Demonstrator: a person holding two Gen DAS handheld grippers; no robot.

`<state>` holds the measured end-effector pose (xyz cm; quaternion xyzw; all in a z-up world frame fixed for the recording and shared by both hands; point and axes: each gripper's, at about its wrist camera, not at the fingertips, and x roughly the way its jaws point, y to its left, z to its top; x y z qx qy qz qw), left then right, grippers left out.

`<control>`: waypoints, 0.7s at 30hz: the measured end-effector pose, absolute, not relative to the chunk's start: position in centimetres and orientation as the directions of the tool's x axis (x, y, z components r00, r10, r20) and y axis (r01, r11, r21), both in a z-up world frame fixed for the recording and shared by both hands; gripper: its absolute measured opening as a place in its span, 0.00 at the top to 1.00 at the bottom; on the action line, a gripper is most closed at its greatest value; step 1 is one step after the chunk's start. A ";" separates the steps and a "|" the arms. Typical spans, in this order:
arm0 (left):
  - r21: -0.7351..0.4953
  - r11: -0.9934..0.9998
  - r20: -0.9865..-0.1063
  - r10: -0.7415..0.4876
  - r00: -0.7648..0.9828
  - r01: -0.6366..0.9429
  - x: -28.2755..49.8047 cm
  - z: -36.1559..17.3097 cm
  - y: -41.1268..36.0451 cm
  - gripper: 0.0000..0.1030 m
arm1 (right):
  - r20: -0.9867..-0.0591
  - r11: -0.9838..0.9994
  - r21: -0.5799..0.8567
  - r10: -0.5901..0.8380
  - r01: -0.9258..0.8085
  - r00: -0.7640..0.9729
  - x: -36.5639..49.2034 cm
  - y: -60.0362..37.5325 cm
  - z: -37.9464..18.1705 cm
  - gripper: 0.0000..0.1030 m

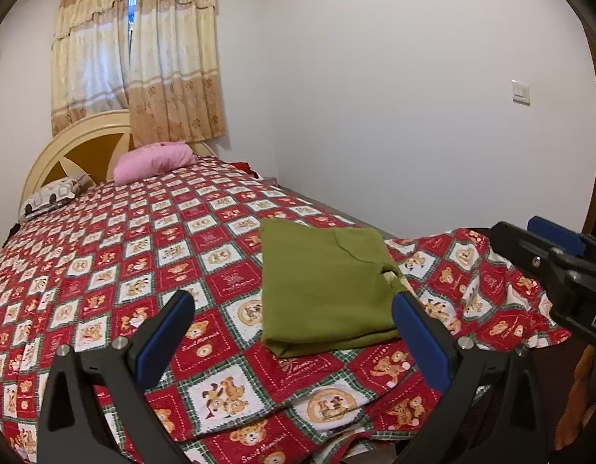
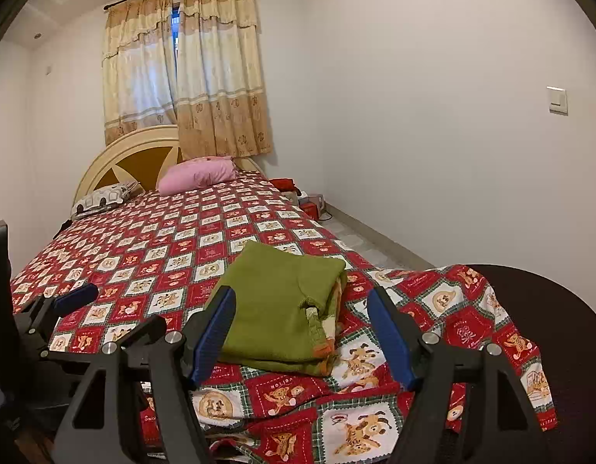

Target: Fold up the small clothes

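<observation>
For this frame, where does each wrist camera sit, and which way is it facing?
Left wrist: rides the left gripper, low at the bed's foot, facing the headboard; shows its own open blue-padded fingers and the right gripper at the right edge.
Right wrist: rides the right gripper, beside it and slightly higher, facing the same way; shows its own open fingers and the left gripper at the left edge.
Shared: folded green garment on the teddy-print bedspread, pink pillow, curtains, light switch.

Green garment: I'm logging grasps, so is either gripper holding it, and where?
Nothing is held. The left gripper and right gripper are both open, and the folded green garment lies free on the bedspread.
</observation>
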<state>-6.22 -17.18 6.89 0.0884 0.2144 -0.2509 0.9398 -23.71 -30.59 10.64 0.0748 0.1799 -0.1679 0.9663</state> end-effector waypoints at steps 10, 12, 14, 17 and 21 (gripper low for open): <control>0.029 0.863 -0.457 -0.438 0.774 0.505 -5.9 6.8 -16.9 0.00 | -0.357 0.926 0.085 -0.315 0.367 0.879 -24.1 -30.6 10.9 0.31; 0.027 0.861 -0.462 -0.440 0.770 0.508 -5.9 6.7 -17.0 0.00 | -0.356 0.926 0.085 -0.316 0.367 0.879 -24.1 -30.6 10.9 0.31; 0.027 0.861 -0.464 -0.439 0.770 0.507 -5.9 6.7 -17.0 0.00 | -0.355 0.926 0.087 -0.317 0.368 0.880 -24.1 -30.7 10.9 0.31; 0.031 0.861 -0.465 -0.438 0.769 0.508 -6.0 6.6 -17.0 0.00 | -0.356 0.923 0.089 -0.321 0.373 0.878 -24.2 -30.7 11.0 0.31; 0.033 0.861 -0.465 -0.437 0.770 0.508 -6.0 6.6 -17.1 0.00 | -0.358 0.921 0.093 -0.323 0.377 0.876 -24.3 -30.7 11.0 0.31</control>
